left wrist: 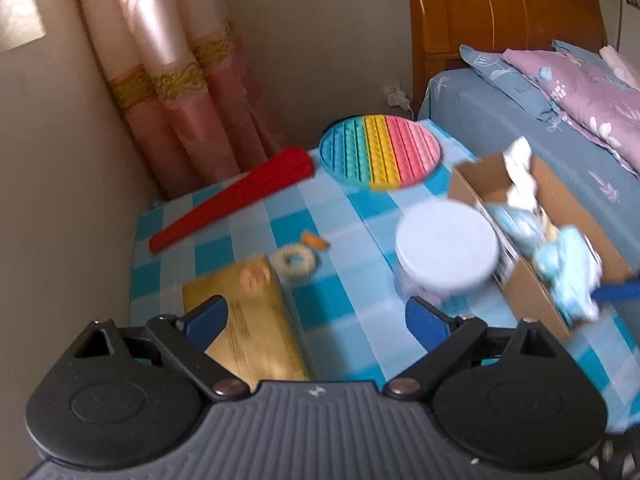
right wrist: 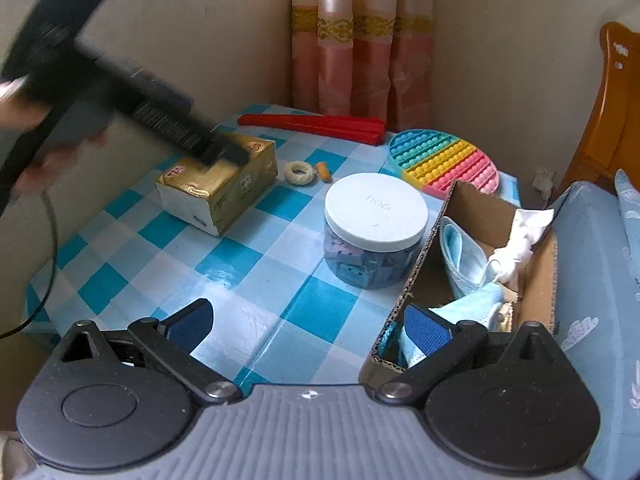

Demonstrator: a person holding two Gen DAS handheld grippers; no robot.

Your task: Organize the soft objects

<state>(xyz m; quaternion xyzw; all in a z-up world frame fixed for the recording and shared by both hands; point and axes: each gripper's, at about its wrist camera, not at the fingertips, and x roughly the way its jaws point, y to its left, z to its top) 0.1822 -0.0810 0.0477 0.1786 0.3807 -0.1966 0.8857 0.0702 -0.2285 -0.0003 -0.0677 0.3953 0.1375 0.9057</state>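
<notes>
Through my left wrist camera, my left gripper (left wrist: 316, 320) hangs with its jaws spread wide and nothing between them, above the checked tablecloth (left wrist: 340, 320). Taking the lidded jar (left wrist: 446, 246) as my mark: the gold tissue pack (left wrist: 248, 320) lies to its left, under my left finger, with a small pale ring (left wrist: 297, 261) between the two. The rainbow pop mat (left wrist: 380, 152) sits behind the jar, the red strip (left wrist: 236, 204) to that mat's left. The cardboard box (left wrist: 532, 280) touches the jar's right side and holds the soft things, blue face masks (left wrist: 568, 268) and white cloth (left wrist: 520, 184) (all blurred here).

Through my right wrist camera, my right gripper (right wrist: 308, 328) is also wide open and empty, near the box's (right wrist: 420, 268) front corner, right of the jar (right wrist: 374, 232). The masks (right wrist: 460, 256) and white cloth (right wrist: 520, 240) lie inside the box. My left gripper (right wrist: 160, 120) hovers over the tissue pack (right wrist: 220, 188), left of the jar.
</notes>
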